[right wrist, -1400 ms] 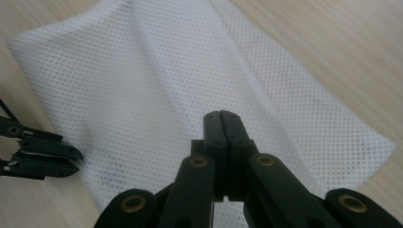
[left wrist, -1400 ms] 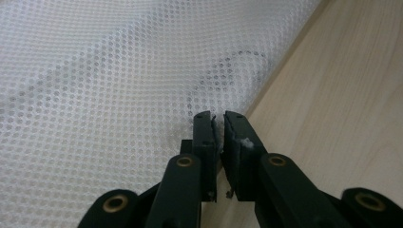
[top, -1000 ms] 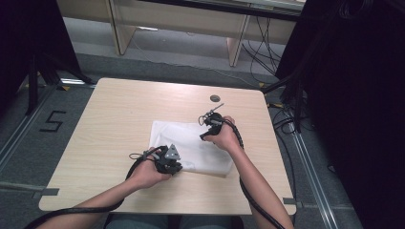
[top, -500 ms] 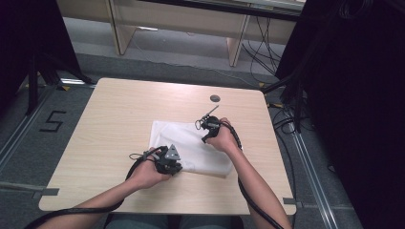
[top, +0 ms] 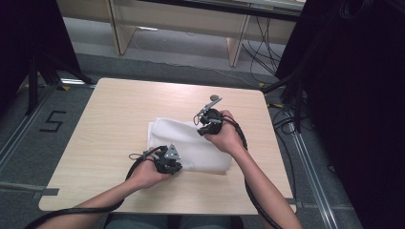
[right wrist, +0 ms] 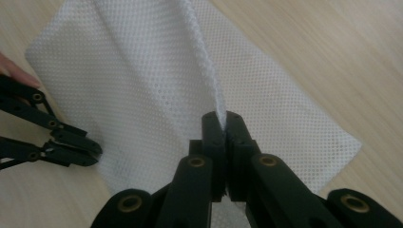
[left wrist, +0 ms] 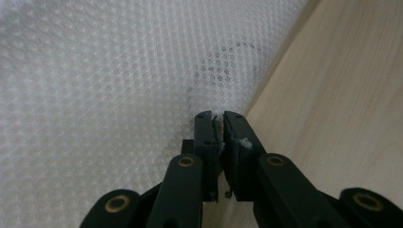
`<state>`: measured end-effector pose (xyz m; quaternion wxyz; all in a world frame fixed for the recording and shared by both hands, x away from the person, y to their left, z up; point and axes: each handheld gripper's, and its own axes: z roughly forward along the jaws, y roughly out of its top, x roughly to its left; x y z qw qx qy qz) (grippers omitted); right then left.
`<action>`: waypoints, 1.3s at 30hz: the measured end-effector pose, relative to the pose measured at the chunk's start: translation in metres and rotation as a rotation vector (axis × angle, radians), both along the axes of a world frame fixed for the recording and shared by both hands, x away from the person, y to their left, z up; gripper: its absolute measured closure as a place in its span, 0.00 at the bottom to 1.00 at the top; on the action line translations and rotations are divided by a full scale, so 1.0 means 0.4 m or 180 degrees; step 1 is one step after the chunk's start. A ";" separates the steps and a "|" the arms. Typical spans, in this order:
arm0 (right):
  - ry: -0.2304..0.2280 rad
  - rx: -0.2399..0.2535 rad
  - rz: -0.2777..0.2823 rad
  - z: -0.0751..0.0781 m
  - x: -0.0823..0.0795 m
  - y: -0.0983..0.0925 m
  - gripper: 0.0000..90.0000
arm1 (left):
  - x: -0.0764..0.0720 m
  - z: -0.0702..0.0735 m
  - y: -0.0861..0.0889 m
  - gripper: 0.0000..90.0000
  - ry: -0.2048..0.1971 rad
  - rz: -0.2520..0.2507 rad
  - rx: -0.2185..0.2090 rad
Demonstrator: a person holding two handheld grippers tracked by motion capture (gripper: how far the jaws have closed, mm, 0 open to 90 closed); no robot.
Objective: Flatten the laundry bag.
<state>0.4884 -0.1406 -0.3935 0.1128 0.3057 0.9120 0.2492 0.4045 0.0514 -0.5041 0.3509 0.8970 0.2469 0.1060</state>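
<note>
A white mesh cloth point(top: 200, 145) lies folded on the light wooden table point(top: 114, 124). At the cloth's near edge my left gripper point(top: 175, 166) is shut, and a bit of mesh is pinched between its tips point(left wrist: 217, 118). My right gripper point(top: 202, 123) is shut on the cloth's far edge and holds it a little above the table. In the right gripper view a ridge of mesh point(right wrist: 204, 52) rises straight into its closed jaws point(right wrist: 222, 116). The left gripper point(right wrist: 90, 151) also shows there at the cloth's left side.
A small dark round object point(top: 216, 98) sits on the table just behind the right gripper. Wooden shelving point(top: 181, 24) stands beyond the far edge. Black cables point(top: 258, 200) trail from both grippers over the near edge. A "5" point(top: 53, 121) is marked on the floor at the left.
My right hand has risen and shifted slightly left, taking the cloth's far edge up with it. The left hand has stayed in place on the near edge.
</note>
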 end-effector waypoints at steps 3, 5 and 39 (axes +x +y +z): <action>-0.0029 0.0031 -0.0003 0.024 -0.020 0.000 1.00 | -0.012 0.011 -0.009 0.96 0.0000 -0.0049 -0.0044; -0.0029 0.0047 0.0055 0.026 -0.027 0.000 1.00 | -0.018 0.011 -0.018 0.96 -0.0013 -0.0108 -0.0013; 0.0060 0.0066 0.0458 -0.025 -0.211 0.024 0.99 | -0.049 0.084 0.395 0.88 -0.0061 0.0953 -0.0262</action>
